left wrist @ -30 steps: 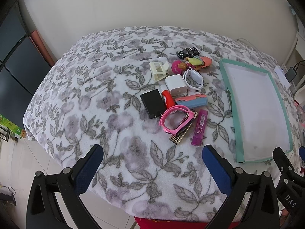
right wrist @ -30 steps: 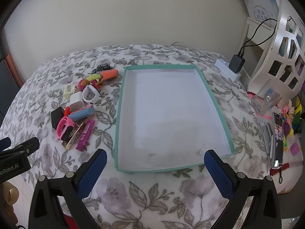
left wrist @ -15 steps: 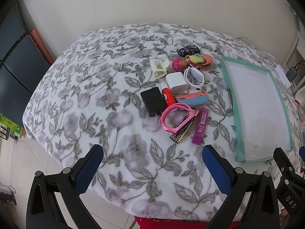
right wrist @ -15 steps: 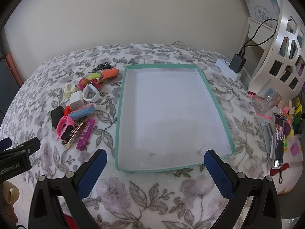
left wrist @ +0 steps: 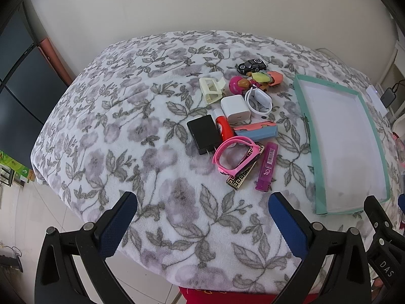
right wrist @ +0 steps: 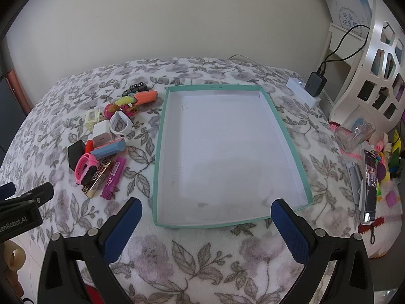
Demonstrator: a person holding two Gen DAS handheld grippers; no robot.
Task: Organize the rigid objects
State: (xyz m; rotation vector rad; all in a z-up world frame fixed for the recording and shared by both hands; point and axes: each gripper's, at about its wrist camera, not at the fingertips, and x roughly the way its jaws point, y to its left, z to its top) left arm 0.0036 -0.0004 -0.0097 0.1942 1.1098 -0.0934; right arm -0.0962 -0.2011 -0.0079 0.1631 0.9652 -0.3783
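Observation:
A pile of small rigid objects lies on the floral blanket: a black charger [left wrist: 203, 133], white charger [left wrist: 235, 109], pink wristband [left wrist: 235, 157], purple lighter [left wrist: 267, 166], patterned gold case [left wrist: 240, 177], blue-and-pink box [left wrist: 255, 132], white band [left wrist: 260, 100], cream clip [left wrist: 211, 90] and black toy car [left wrist: 251, 65]. The pile also shows in the right wrist view [right wrist: 106, 149]. An empty teal-rimmed tray [right wrist: 162, 136] lies to its right. My left gripper [left wrist: 202, 217] is open and empty, near the pile. My right gripper [right wrist: 206, 224] is open and empty at the tray's near edge.
A white power strip with a black plug [right wrist: 307, 90] sits at the blanket's far right. A white shelf unit [right wrist: 374, 71], a phone [right wrist: 369, 187] and small clutter stand right of the bed. Tiled floor [left wrist: 38, 212] lies beyond the left edge.
The left gripper has moved slightly, so the pile sits a little lower and closer in its view. The right gripper has barely moved. Both stay open.

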